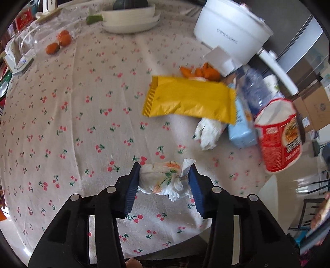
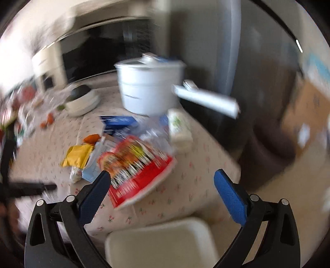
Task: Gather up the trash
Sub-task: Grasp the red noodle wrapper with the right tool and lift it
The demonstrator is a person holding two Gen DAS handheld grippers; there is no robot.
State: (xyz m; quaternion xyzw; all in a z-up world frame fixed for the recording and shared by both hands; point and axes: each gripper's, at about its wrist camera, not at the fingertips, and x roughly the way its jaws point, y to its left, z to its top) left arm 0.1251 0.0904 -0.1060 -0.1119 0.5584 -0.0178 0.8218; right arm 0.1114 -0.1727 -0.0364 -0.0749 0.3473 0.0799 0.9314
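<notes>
My left gripper point(image 1: 165, 175) is shut on a crumpled white tissue point(image 1: 165, 181) with orange and green print, just above the cherry-print tablecloth point(image 1: 82, 123). Beyond it lie a yellow snack wrapper point(image 1: 189, 99), a second crumpled tissue point(image 1: 208, 132), a light blue carton point(image 1: 241, 129), a clear plastic bottle point(image 1: 257, 88), a red instant-noodle cup point(image 1: 278, 136) and orange peels point(image 1: 204, 72). My right gripper point(image 2: 163, 183) is open and empty, hovering near the table edge; the red noodle cup point(image 2: 136, 171) lies just beyond its left finger point(image 2: 97, 193). This view is motion-blurred.
A white electric pot point(image 1: 231, 31) with a long handle stands at the table's back right. Stacked white bowls point(image 1: 132, 18), small oranges point(image 1: 59, 41) and a glass jug point(image 1: 26, 43) sit at the back. A white chair seat point(image 2: 160, 243) is below my right gripper.
</notes>
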